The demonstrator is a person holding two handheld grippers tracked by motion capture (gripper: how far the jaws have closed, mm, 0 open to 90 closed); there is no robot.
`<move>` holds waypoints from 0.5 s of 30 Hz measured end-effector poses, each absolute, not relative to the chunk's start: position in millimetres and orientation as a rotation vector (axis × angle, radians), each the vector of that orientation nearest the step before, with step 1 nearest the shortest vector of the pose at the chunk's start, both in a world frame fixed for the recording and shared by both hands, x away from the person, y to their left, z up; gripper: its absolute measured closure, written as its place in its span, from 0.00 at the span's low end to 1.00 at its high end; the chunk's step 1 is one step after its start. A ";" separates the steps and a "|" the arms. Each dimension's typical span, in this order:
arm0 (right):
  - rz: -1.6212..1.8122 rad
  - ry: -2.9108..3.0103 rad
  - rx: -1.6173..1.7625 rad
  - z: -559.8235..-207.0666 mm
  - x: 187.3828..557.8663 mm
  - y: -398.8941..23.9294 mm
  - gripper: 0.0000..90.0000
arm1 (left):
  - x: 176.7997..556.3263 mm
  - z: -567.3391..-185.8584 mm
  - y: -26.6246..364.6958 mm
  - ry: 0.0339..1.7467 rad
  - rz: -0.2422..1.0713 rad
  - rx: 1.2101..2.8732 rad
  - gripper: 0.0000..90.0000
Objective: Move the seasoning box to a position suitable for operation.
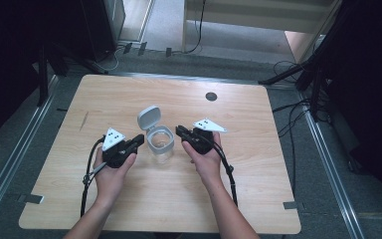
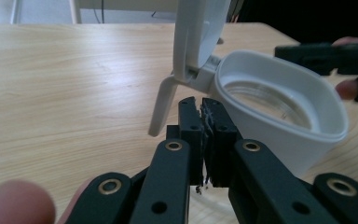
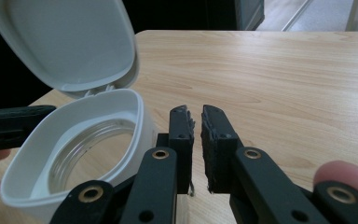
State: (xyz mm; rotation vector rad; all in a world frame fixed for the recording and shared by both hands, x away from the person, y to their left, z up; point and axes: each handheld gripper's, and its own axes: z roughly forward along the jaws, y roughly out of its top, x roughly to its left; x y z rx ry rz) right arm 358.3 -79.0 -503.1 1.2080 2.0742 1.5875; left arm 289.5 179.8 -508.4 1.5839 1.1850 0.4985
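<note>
Standing near the middle of the table (image 1: 229,199), between the two hands, is a small clear jar (image 1: 159,144) with a white plastic collar around its mouth and a white lid (image 1: 148,117) hinged at the far-left side, flipped up and open. The collar is a rounded, squarish ring with smooth, matte walls; through it the glassy threaded neck of the jar shows in both gripper views, and the inside looks empty. The lid is shallow and dish-shaped, with a small flat tab hanging down from its hinge side in the left gripper view. The left tongs (image 2: 201,103) have their jaws pressed together with nothing between them, the tips just short of the collar and the tab, and it is hard to tell whether they touch it. The right tongs (image 3: 198,112) are nearly closed, a thin slit left between the jaws, and hold nothing; they sit just beside the collar's rim. Both pairs of jaws are black, blocky bars with worn, ragged pads and brass-coloured rivets on their linkages. A grey three-cornered plate with dark dots rides on top of each gripper. The table is pale wood-grain laminate with rounded corners.
</note>
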 end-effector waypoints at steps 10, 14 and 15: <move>1.569 2.114 1.114 -502.0 358.2 -67.1 1.00 | 290.1 -513.5 169.3 1.187 0.507 1.672 1.00; 1.577 2.105 1.151 -500.9 355.4 -67.5 1.00 | 288.6 -513.3 166.6 1.185 0.514 1.678 1.00; 1.582 2.098 1.139 -500.1 351.8 -68.2 1.00 | 287.8 -513.2 164.9 1.179 0.515 1.682 1.00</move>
